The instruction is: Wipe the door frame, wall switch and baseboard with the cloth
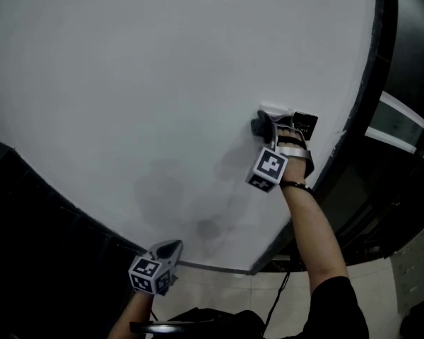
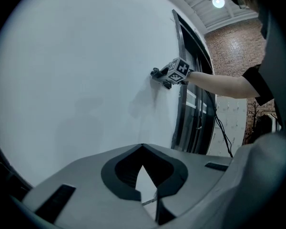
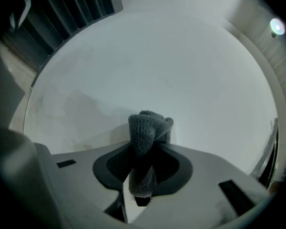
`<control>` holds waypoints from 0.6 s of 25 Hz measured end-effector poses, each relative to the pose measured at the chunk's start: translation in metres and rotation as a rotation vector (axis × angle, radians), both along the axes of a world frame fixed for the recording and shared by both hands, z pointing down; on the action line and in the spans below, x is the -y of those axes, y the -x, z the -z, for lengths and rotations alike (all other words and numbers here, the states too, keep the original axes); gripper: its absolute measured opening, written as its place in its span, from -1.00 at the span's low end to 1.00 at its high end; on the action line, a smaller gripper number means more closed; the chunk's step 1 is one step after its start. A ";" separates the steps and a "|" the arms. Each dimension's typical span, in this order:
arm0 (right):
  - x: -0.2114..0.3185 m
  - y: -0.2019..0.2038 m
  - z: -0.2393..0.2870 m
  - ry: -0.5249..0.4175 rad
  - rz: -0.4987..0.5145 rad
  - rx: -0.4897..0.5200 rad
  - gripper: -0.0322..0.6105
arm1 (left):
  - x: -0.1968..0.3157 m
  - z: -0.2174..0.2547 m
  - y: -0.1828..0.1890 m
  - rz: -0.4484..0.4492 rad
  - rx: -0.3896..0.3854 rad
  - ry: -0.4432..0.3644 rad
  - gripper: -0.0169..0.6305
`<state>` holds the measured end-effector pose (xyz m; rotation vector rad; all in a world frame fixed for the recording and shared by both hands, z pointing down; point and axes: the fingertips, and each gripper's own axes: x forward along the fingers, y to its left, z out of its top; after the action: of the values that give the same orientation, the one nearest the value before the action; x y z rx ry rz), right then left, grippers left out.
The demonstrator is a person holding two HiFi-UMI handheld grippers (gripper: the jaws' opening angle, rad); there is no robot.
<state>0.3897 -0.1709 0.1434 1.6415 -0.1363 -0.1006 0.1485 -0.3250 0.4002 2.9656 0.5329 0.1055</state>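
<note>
At the near left, the left gripper hangs low beside the white wall. Its fingers are closed on nothing, probably just parked clear of the work. Further right and higher, the right gripper has its fingers clamped on the bunched grey cloth, which sticks out past the tips. That lets the soft wad, not the plastic, meet the wall. The cloth sits touching or just beside the white wall switch, so the switch appears to be the part being wiped. The dark door frame runs down the right edge, near the switch. A baseboard can't be made out. The marker cube carries only black-and-white square patterns, and no brand or readable writing shows anywhere.
</note>
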 end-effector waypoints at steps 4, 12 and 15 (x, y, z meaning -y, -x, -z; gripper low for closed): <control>-0.002 -0.002 -0.018 -0.016 0.007 0.039 -0.60 | -0.007 -0.002 0.000 -0.010 0.011 -0.007 -0.94; -0.001 -0.003 -0.021 -0.034 0.026 0.030 -0.60 | -0.009 -0.001 0.001 -0.013 0.019 -0.013 -0.94; -0.003 -0.007 -0.031 -0.036 0.023 0.068 -0.60 | -0.010 -0.003 0.001 -0.006 0.022 -0.004 -0.94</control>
<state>0.3968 -0.1676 0.1740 1.6805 -0.2062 -0.0650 0.1475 -0.3148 0.4028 2.9626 0.5395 0.1402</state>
